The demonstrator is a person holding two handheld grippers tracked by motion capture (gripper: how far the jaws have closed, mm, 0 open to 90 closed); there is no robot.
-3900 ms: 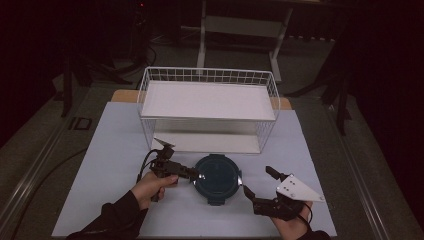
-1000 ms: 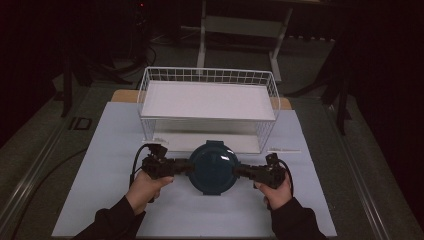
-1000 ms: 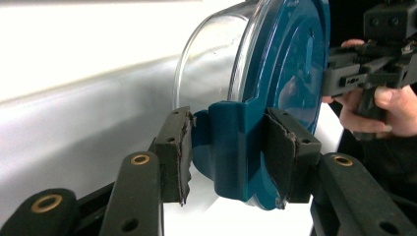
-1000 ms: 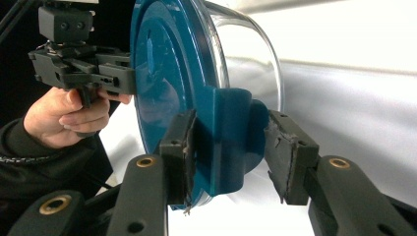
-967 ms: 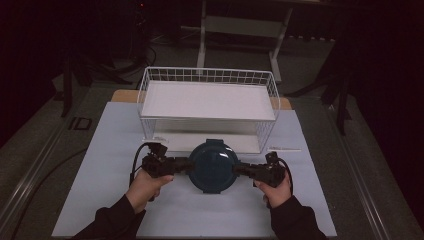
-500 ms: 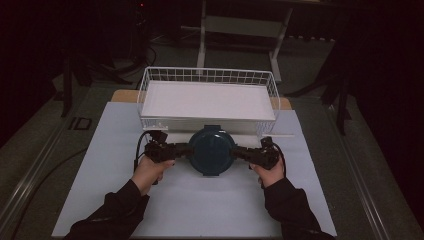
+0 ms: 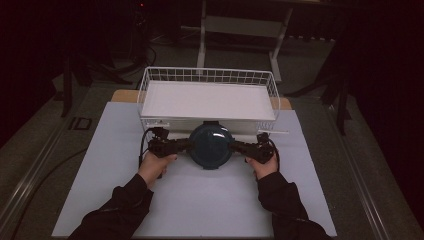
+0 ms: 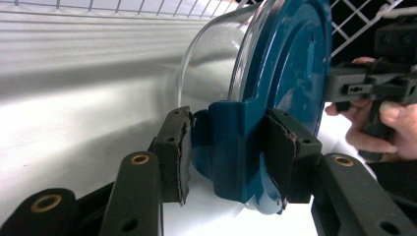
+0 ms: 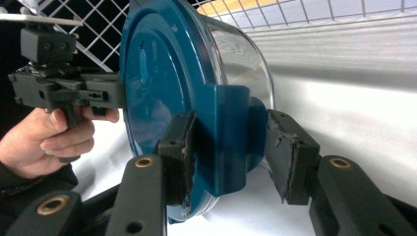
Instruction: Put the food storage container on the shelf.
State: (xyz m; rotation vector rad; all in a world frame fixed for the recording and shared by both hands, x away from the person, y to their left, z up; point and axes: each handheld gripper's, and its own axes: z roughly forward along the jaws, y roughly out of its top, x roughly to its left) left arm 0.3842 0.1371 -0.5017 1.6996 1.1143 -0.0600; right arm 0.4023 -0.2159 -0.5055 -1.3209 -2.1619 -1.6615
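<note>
One glass bowl (image 7: 210,145) with a blue lid sits between the two grippers, each clamped on a lid tab at opposite sides. The left gripper (image 8: 227,157) has its jaws closed about halfway on the left tab (image 8: 236,142), both pads pressing it; beyond that tab the lid's flat face turns to the right of the jaws and the clear glass body to their left. The right gripper (image 9: 231,152) grips the right tab (image 9: 228,137) the same way, its left pad tight against the tab; its right pad seems to stand slightly off the tab's edge, though I cannot tell for sure. From each gripper, the other one shows across the lid, held in a hand (image 8: 378,123). In the high view the bowl is just ahead of both hands, at the near wall of one white wire basket (image 7: 150,95). Bowl and basket are over a white mat (image 7: 200,200) on a table; the room behind is dark, with a metal stand's legs (image 7: 202,30) on a grey floor. Count: two grippers, two hands, one bowl, one lid, one basket.
</note>
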